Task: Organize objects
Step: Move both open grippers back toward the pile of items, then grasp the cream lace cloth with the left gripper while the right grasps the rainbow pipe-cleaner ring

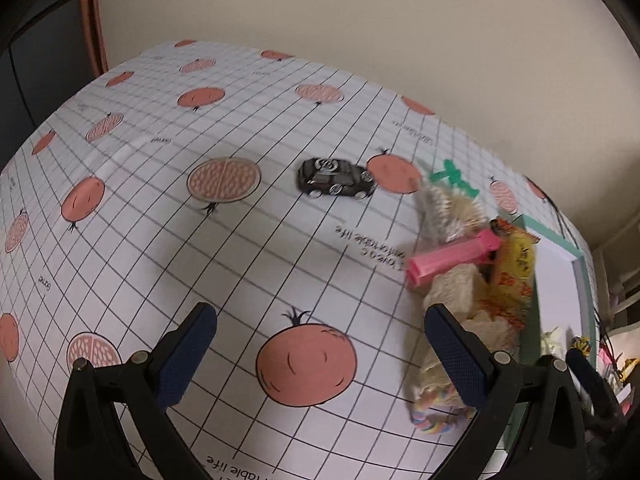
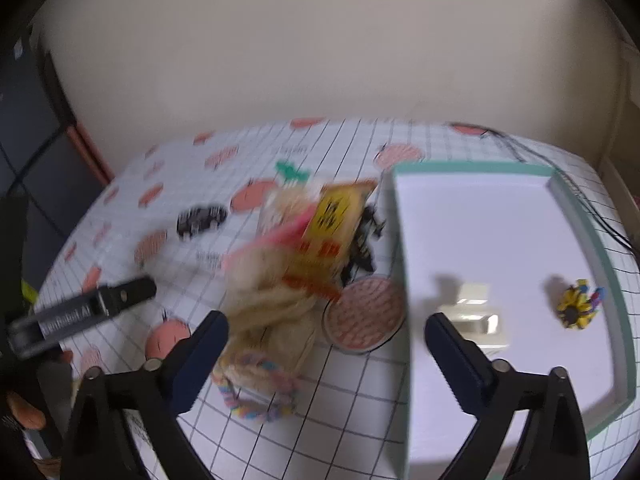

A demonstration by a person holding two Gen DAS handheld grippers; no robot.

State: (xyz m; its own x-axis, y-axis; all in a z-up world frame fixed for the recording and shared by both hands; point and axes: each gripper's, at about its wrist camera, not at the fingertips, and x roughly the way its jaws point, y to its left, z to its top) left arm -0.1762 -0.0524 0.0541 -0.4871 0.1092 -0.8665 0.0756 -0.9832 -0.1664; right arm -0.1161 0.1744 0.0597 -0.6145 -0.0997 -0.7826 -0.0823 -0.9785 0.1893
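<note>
My left gripper (image 1: 318, 320) hangs open over the patterned tablecloth with nothing between its fingers. A black toy car (image 1: 336, 182) lies ahead of it. To its right is a pile: a cream rope toy (image 1: 452, 288) with a rainbow braid, a pink bar (image 1: 452, 258), a yellow packet (image 1: 514, 268) and a green piece (image 1: 452, 178). My right gripper (image 2: 326, 324) is open too, straddling the near left wall of the teal-rimmed tray (image 2: 472, 168). The rope toy (image 2: 272, 320) is by its left finger. In the tray lie a cream clip (image 2: 476, 312) and a yellow flower toy (image 2: 576, 308).
The tray (image 1: 560, 242) stands at the table's right end, beside the pile. A black object (image 2: 364, 240) lies between packet and tray. One of the left gripper's fingers (image 2: 128, 294) shows at left, with a hand (image 2: 24, 412) below. A wall runs behind the table.
</note>
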